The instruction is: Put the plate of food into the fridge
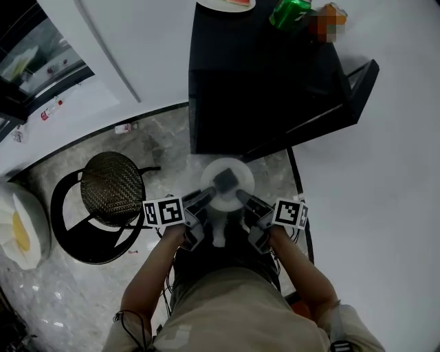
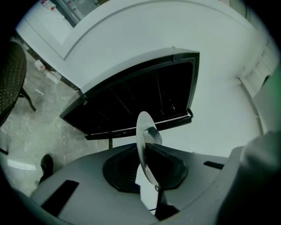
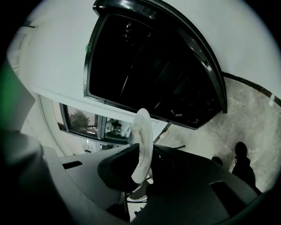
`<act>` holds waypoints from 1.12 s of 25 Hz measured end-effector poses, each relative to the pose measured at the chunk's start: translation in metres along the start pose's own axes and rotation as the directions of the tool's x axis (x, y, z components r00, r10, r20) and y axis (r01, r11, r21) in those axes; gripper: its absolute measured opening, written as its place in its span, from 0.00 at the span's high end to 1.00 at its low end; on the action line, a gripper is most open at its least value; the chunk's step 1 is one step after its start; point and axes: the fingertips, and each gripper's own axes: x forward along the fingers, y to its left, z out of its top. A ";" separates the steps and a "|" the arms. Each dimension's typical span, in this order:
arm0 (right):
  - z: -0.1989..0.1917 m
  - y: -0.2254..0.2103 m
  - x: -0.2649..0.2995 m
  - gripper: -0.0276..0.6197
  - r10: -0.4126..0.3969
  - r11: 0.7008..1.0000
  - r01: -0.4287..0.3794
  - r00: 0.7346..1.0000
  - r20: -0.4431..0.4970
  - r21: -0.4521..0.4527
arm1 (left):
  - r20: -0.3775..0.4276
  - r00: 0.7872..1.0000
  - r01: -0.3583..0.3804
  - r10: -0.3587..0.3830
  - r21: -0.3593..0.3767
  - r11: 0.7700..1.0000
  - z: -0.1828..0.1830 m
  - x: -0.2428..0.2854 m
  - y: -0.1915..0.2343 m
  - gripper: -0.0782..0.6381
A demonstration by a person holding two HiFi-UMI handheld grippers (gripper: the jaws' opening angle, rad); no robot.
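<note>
1. Grip state. I am clamping my left claw on the near-left rim of the white plate. I am clamping my right claw on its near-right rim. In each gripper view the plate is showing edge-on, with the pads pressing on both of its faces.

2. Location of the load. I am holding the plate at the centre of the head view, over the marble floor and just below the lower edge of the black fridge. A small grey lump is lying on the plate; what it is I cannot tell.

3. Path ahead. The fridge is standing at upper centre with its door swung out toward the upper right. In both gripper views the dark open compartment is lying directly beyond the plate edge.

4. Surroundings.
- A round black stool with a woven seat is standing left of the plate, apart from it.
- A green can is lying on top of the fridge.
- A second plate carrying red food is sitting there too, at the top edge.
- A rounded white object with a yellow patch is sitting at the lower left.
</note>
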 end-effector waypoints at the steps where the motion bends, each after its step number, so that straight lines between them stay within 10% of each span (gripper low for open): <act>1: 0.002 -0.004 0.002 0.86 -0.003 1.000 0.003 1.000 -0.005 -0.007 | 0.005 1.000 -0.003 0.003 -0.011 1.000 0.000 0.003 0.003 0.84; 28: 0.031 -0.135 0.074 0.85 -0.049 0.998 0.052 0.987 -0.151 0.022 | 0.112 0.987 -0.104 0.117 -0.122 0.987 -0.006 0.080 0.126 0.84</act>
